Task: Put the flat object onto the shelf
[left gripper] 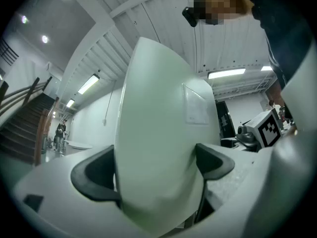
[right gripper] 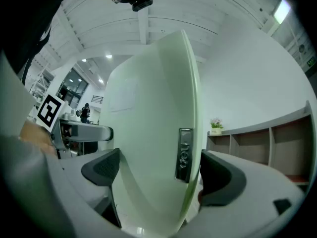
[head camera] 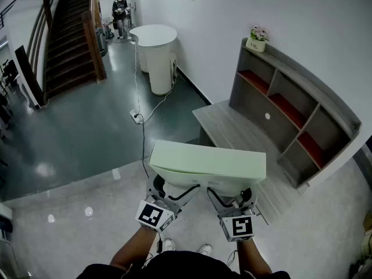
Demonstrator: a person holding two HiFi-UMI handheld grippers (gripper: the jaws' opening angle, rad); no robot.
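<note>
The flat object [head camera: 209, 161] is a pale green slab with a small metal badge. It is held level in the air in front of me by both grippers. My left gripper [head camera: 174, 190] is shut on its near left edge and my right gripper [head camera: 232, 195] on its near right edge. In the left gripper view the slab [left gripper: 158, 133] fills the gap between the wide-set jaws [left gripper: 158, 172]. The right gripper view shows the same slab [right gripper: 148, 133] inside its jaws [right gripper: 158, 175]. The grey shelf [head camera: 290, 106] with red-lined compartments stands ahead to the right, against the wall.
A low wooden platform [head camera: 232, 127] lies in front of the shelf. A small flower pot [head camera: 256, 39] sits on the shelf's top left end. A round white table [head camera: 157, 51], a floor cable with a power strip [head camera: 136, 116], stairs [head camera: 72, 34] and a distant person [head camera: 120, 10] are further off.
</note>
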